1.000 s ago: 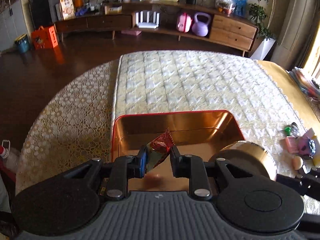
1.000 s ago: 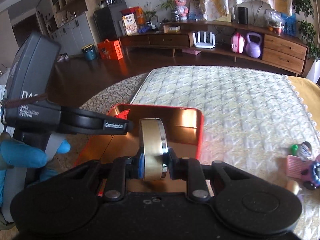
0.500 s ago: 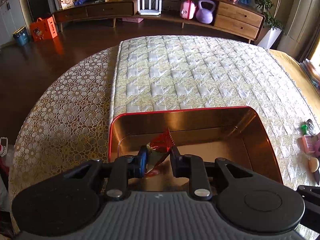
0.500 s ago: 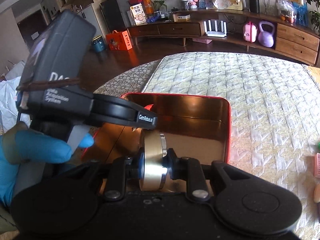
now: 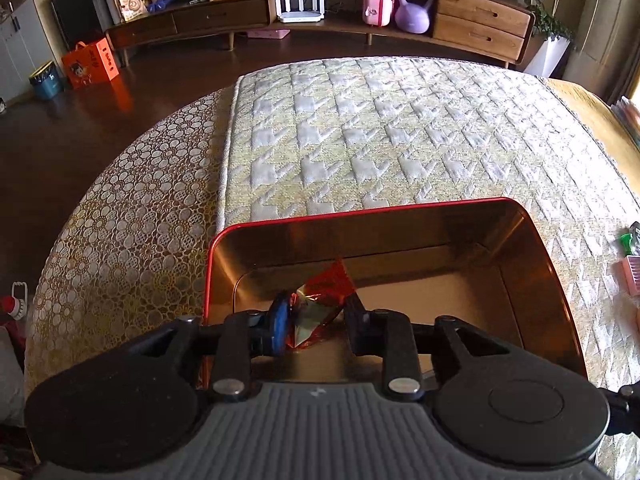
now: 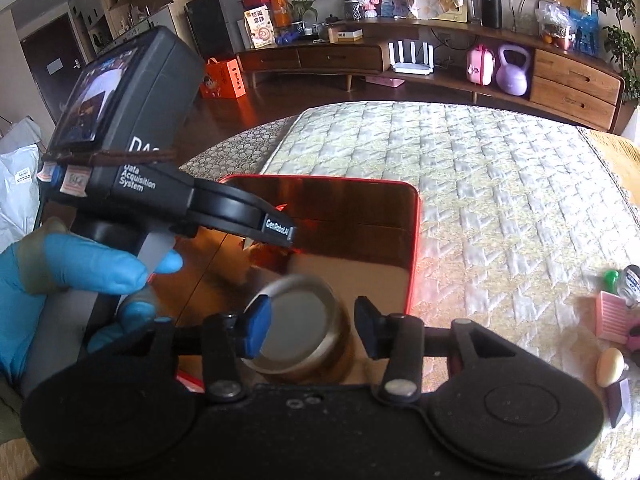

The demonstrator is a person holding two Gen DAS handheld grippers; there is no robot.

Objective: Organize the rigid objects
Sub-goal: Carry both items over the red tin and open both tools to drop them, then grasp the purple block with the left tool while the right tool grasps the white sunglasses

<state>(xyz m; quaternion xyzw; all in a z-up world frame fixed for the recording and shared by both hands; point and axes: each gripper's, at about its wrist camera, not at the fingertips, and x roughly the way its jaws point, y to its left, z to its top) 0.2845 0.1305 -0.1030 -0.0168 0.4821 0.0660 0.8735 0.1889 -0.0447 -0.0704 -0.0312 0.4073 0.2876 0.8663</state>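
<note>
Two drops going on at once over the red tin (image 5: 532,248), which sits on the quilted bed (image 5: 400,128).

The left hand-held gripper (image 5: 316,322) is opening its jaws, with the foil candy (image 5: 320,296) between them just above the tin floor. The blue pad looks like it touches the wrapper, the other side looks about clear, so I'd call it let go or nearly so. The candy is light, crinkly and soft-edged, and foil tends to cling to a pad. Pinch it across the fat middle, not the twisted tail, which would just fold.

The right hand-held gripper (image 6: 310,330) is opening too, and its pads stand clear of the brass disc (image 6: 300,328). The disc is tipped over inside the tin, flat face toward the camera, blurred. It looks like solid metal, so probably heavy for its size, stiff, smooth and slippery. It rolls on its edge and will clank against the tin. Best grip is across the two flat faces.

Count so far:
- 1 tin
- 1 candy
- 1 disc
- 2 grippers

The little pile (image 6: 616,316) at the right on the bed has a pink comb-like thing, something green, an egg-shaped piece and a dark block. That's four I can make out; the rest is cut off, so no firm total.
</note>
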